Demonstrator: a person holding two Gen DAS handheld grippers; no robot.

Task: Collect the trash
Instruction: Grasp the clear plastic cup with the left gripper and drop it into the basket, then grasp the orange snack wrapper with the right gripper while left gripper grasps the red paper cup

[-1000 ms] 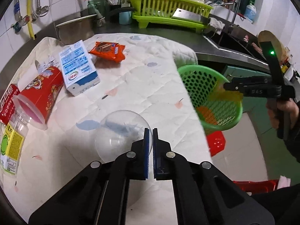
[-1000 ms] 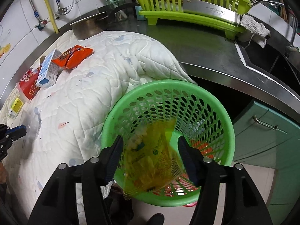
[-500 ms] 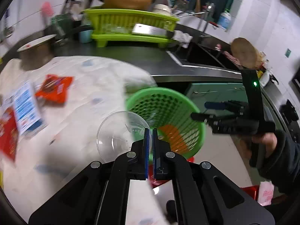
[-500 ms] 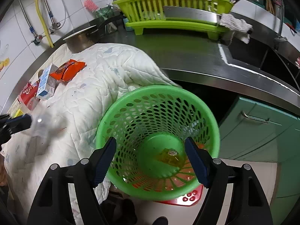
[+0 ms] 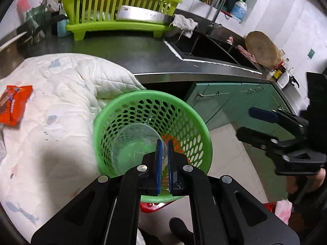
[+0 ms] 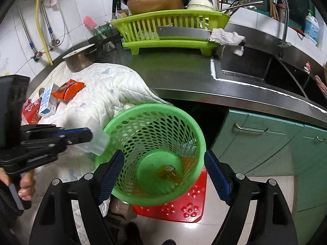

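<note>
We hold the clear plastic cup by its rim in the left gripper, pads pinched shut, over the green basket at the quilted cloth's edge. It looks light, thin, easily crushed. Our right gripper, empty, has just been opening above the basket.

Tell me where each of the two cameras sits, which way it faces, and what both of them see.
Left wrist view: on the left hand-held gripper, facing down into the green perforated plastic basket; its jaws pinch a clear plastic cup; the right hand-held gripper shows.
Right wrist view: on the right hand-held gripper, jaws open, just widened, nothing between; left hand shows.
Shared: basket, white quilted cloth, lime dish rack.
</note>
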